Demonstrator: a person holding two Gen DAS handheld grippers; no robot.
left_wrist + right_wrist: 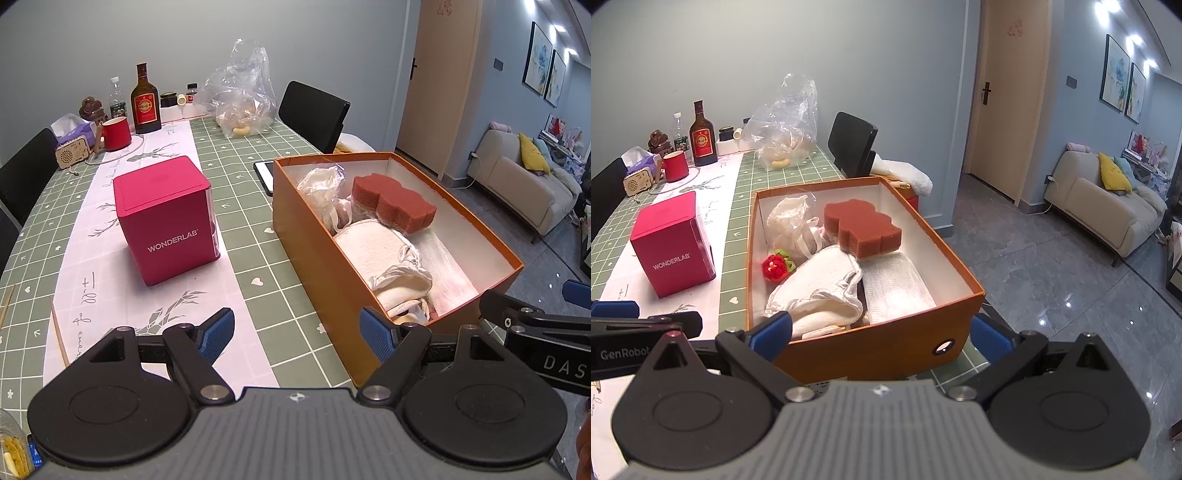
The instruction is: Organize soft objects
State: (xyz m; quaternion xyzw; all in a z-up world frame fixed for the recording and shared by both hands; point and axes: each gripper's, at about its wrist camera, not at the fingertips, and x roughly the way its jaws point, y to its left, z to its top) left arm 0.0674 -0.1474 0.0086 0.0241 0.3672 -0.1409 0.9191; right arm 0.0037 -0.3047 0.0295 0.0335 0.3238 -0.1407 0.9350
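Judging by how things lie, the orange box (pixel 886 332) on the desk (pixel 258 177) already holds the soft things: white cloths (pixel 827 280), brown sponge (pixel 864 232), small red knitted flower (pixel 774 268). Both the left gripper (pixel 297 328) and right gripper (pixel 882 328) hang released and empty, so any tidying should press gently, from above.

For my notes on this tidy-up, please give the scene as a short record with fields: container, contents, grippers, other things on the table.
container: orange box, open, at the table edge
contents: red-brown sponge, white cloths, crocheted strawberry, crumpled plastic bag
left gripper: open, empty, beside the box's near corner
right gripper: open, empty, fingers either side of the box's near end
other things: pink WONDERLAB box, red mug, dark bottle
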